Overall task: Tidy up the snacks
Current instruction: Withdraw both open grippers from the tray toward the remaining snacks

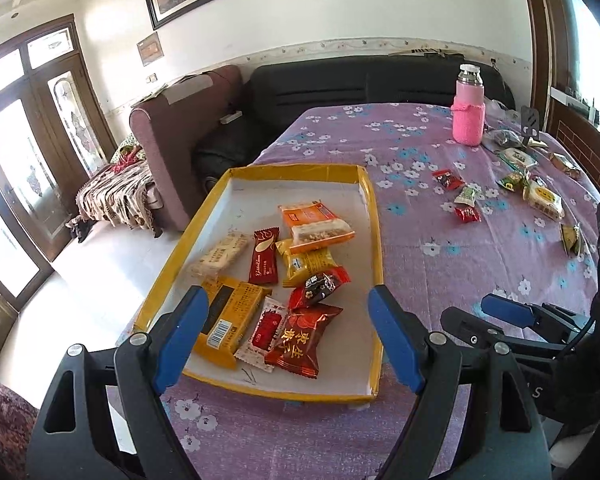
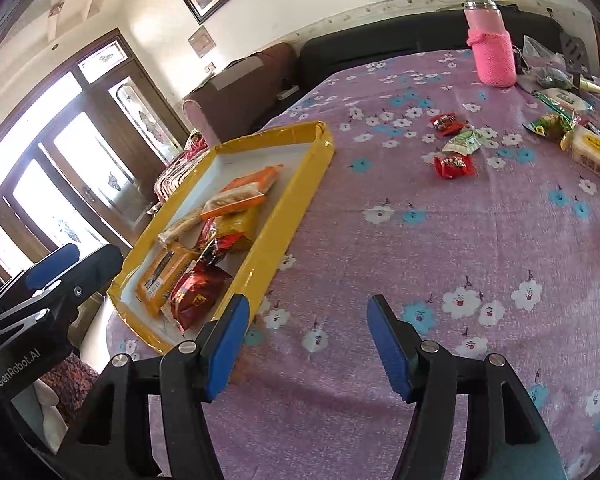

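Lying in a yellow-rimmed tray [image 1: 374,216] on the table, a heap of wrapped snacks [image 1: 300,268] awaits company.

Among them are an orange bar packet [image 1: 318,222], a dark red stick [image 1: 265,256] and a red pillow pack with gold characters [image 1: 304,338]. More snacks [image 2: 454,164] lie scattered well apart from the tray, toward the far right of the purple flowered tablecloth [image 2: 420,240], near a bottle in a pink knitted sleeve [image 1: 469,118]. The left gripper [image 1: 284,336] hangs over the tray's near end, jaws spread wide and empty. The right gripper [image 2: 304,344] hovers over bare cloth just beside the tray, its jaws opening with nothing between them.
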Motion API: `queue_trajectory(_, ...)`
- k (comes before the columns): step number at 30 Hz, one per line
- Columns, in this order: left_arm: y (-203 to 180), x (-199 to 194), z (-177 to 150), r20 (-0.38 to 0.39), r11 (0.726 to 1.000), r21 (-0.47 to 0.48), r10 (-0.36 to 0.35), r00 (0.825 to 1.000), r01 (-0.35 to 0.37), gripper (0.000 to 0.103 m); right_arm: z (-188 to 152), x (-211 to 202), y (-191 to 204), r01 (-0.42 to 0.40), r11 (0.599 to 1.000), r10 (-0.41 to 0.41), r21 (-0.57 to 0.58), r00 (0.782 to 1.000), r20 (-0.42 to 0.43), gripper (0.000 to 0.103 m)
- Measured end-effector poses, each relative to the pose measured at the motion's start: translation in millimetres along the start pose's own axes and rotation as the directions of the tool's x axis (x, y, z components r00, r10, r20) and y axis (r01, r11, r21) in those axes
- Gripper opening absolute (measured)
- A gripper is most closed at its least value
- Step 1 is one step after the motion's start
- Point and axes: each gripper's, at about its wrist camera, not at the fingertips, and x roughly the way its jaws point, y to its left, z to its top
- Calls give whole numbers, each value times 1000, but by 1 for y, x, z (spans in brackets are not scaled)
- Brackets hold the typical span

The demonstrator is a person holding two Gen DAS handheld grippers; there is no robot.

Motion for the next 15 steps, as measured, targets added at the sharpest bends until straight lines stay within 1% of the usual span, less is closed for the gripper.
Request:
queue_trajectory(3, 0, 4, 0, -21, 1000, -11, -24, 999, 24, 83, 0, 2, -3, 1, 1000, -1, 7, 1000, -5, 63)
queue_trajectory(4, 0, 6, 0, -33, 998, -24, -56, 998, 55, 83, -1, 3, -4, 3, 1000, -3, 9, 1000, -8, 63)
queue_trajectory(5, 1, 7, 0, -46, 994, -41, -104, 993, 103, 83, -1, 4, -4, 4, 1000, -4, 10, 1000, -10, 63)
queue_trajectory(7, 2, 8, 1, -64, 979, -77, -193, 979, 188, 83, -2, 6, -5, 4, 1000, -4, 15, 1000, -15, 63)
queue_trajectory(8, 2, 7, 2, -69, 969, -92, -237, 969, 230, 83, -3, 7, -6, 6, 1000, -5, 18, 1000, -17, 63)
queue_trajectory(9, 0, 6, 2, -74, 959, -102, -274, 959, 266, 83, -3, 7, -7, 7, 1000, -6, 19, 1000, -18, 63)
queue_trajectory(10, -2, 5, 2, -79, 938, -115, -336, 938, 327, 83, -3, 7, -9, 9, 1000, -9, 21, 1000, -18, 63)
queue_trajectory(12, -6, 4, 0, -67, 884, -141, -458, 887, 446, 82, -4, 6, -12, 17, 1000, -16, 20, 1000, -18, 63)
queue_trajectory(14, -11, 7, -1, -64, 853, -161, -511, 857, 497, 82, -1, 3, -18, 40, 999, -40, 21, 999, -13, 63)
queue_trajectory(15, -15, 9, -2, -83, 848, -162, -521, 849, 504, 82, 1, 2, -23, 55, 998, -54, 20, 998, -15, 63)
